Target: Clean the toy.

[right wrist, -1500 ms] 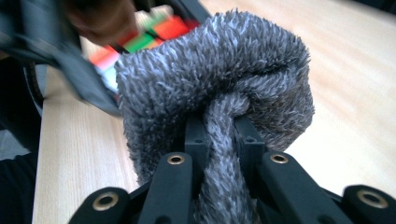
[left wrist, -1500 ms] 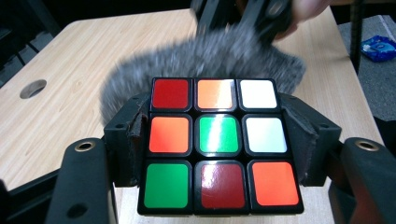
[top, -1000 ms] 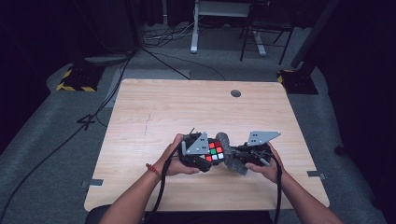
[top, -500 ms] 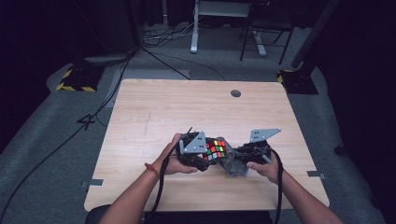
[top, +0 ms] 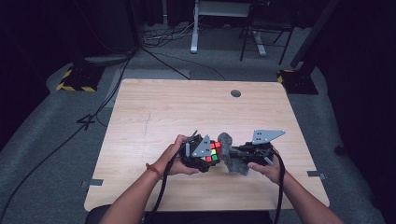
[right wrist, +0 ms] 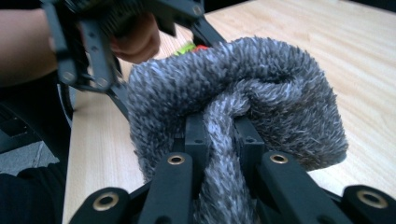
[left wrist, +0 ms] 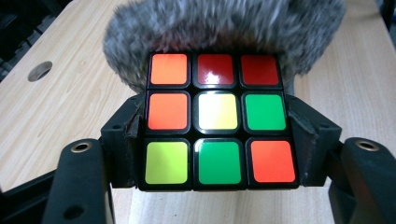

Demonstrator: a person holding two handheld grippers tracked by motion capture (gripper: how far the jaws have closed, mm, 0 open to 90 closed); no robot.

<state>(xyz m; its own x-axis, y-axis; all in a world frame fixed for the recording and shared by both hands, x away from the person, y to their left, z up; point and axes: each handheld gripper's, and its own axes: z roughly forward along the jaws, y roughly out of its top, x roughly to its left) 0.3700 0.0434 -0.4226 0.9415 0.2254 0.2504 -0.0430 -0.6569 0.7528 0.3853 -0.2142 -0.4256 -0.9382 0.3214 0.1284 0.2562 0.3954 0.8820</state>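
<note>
A scrambled Rubik's cube [top: 214, 152] [left wrist: 217, 119] is held above the near middle of the wooden table [top: 187, 112]. My left gripper [top: 206, 156] [left wrist: 217, 144] is shut on it, one pad pressing on each side. The face toward me shows orange, red, yellow and green stickers. A grey fuzzy cloth [top: 229, 150] [left wrist: 219, 23] [right wrist: 261, 93] bulges against the cube's far side. My right gripper [top: 239, 157] [right wrist: 223, 135] is shut on a bunched fold of this cloth. In the right gripper view, the left gripper's black frame [right wrist: 88, 42] and the hand holding it sit behind the cloth.
A round cable hole [top: 236, 93] sits near the table's far edge. Black cables trail from both grippers over the near edge. Beyond the table, desk legs [top: 194, 28] and more cables lie on the grey floor.
The cloth has shifted a little against the cube, and the cube has wobbled slightly in the left gripper. Both hands stay in about the same place.
</note>
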